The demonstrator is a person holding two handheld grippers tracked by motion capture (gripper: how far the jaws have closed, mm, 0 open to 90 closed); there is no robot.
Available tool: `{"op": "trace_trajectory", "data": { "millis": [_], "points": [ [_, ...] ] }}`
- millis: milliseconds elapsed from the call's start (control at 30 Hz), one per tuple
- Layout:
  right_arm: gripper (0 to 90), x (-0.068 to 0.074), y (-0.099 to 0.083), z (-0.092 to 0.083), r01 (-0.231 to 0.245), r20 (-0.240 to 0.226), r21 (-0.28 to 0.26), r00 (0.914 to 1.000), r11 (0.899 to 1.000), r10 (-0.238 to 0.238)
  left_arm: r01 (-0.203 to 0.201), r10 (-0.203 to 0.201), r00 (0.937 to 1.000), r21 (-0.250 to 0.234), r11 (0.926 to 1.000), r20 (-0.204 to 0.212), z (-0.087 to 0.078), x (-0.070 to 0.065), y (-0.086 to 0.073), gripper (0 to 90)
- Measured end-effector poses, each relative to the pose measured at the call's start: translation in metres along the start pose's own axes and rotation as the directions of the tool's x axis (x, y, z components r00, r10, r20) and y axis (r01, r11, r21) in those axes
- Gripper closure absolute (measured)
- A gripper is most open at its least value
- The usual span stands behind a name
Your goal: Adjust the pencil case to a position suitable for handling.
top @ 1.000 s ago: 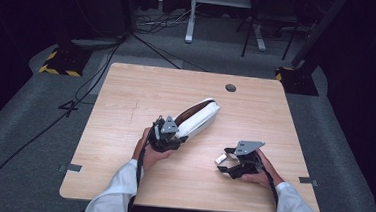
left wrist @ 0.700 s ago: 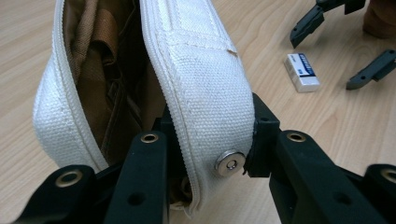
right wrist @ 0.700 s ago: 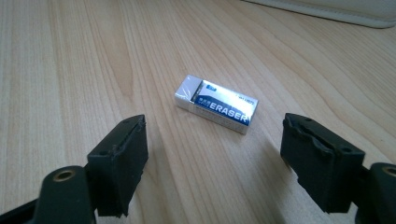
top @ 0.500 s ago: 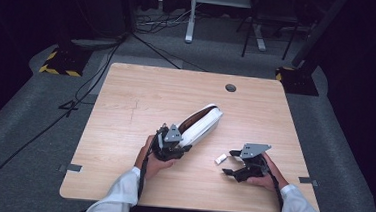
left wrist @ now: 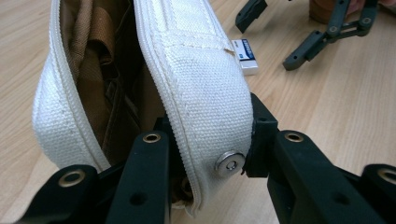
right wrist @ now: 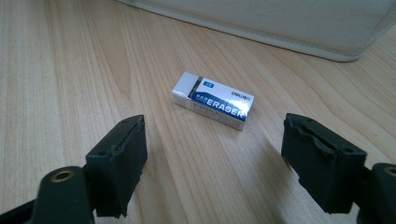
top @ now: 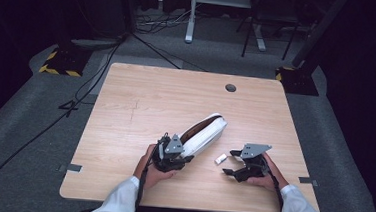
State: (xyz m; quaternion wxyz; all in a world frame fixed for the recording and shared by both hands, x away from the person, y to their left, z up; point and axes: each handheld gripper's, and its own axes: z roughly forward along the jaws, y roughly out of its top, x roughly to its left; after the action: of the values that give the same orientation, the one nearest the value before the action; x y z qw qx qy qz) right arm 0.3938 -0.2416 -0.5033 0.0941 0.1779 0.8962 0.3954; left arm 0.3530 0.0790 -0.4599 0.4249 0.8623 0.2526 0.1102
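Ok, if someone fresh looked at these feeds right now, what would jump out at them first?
Probably the white canvas pouch, lying unzipped near the middle of the table with its brown lining showing; the left gripper is clamped on one wall of it at the near end. Next, the small white eraser, lying flat on the wood just right of the pouch, with the right gripper open and aimed at it, not touching.

High view overhead, two close claw views, sharing eraser (right wrist: 213,100)
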Motion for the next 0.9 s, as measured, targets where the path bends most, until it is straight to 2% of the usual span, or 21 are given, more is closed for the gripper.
{"op": "trace_trajectory", "data": {
  "millis": [233,433,533,600,733,800,833,900],
  "points": [
    [22.8,0.0,0.0,0.001,0.001,0.001,-0.002,1.0,1.0,-0.001,-0.017,0.016,0.9998,0.002,0.9999,0.013,-0.004,-0.002,-0.003,67.5],
    [22.8,0.0,0.0,0.001,-0.001,-0.001,-0.003,1.0,1.0,0.001,-0.067,0.066,0.997,0.011,0.9977,0.039,-0.006,-0.001,-0.003,69.8],
    [22.7,0.0,0.0,0.001,0.001,0.0,-0.002,1.0,1.0,-0.001,-0.108,0.107,0.9926,0.022,0.9939,0.058,-0.009,0.002,-0.003,70.0],
    [22.4,0.0,0.001,0.001,0.002,0.001,-0.002,1.0,1.0,-0.002,-0.123,0.12,0.9896,0.026,0.9921,0.079,-0.011,0.006,-0.004,69.8],
    [22.4,0.001,0.002,0.003,0.004,0.003,-0.001,1.0,1.0,-0.004,-0.124,0.121,0.986,0.016,0.9921,0.114,-0.013,0.011,-0.006,69.1],
    [22.3,0.001,0.003,0.004,0.008,0.002,-0.002,1.0,1.0,-0.008,-0.128,0.125,0.9859,0.025,0.9914,0.111,-0.013,0.012,-0.006,66.7],
    [22.3,0.001,0.003,0.004,0.007,0.004,-0.001,1.0,1.0,-0.007,-0.134,0.13,0.9865,0.039,0.9902,0.1,-0.012,0.013,-0.006,61.8],
    [22.3,0.001,0.005,0.005,0.015,0.013,-0.003,0.9998,1.0,-0.015,-0.145,0.139,0.9843,0.042,0.9886,0.108,-0.012,0.013,-0.006,59.9]
  ]
}}
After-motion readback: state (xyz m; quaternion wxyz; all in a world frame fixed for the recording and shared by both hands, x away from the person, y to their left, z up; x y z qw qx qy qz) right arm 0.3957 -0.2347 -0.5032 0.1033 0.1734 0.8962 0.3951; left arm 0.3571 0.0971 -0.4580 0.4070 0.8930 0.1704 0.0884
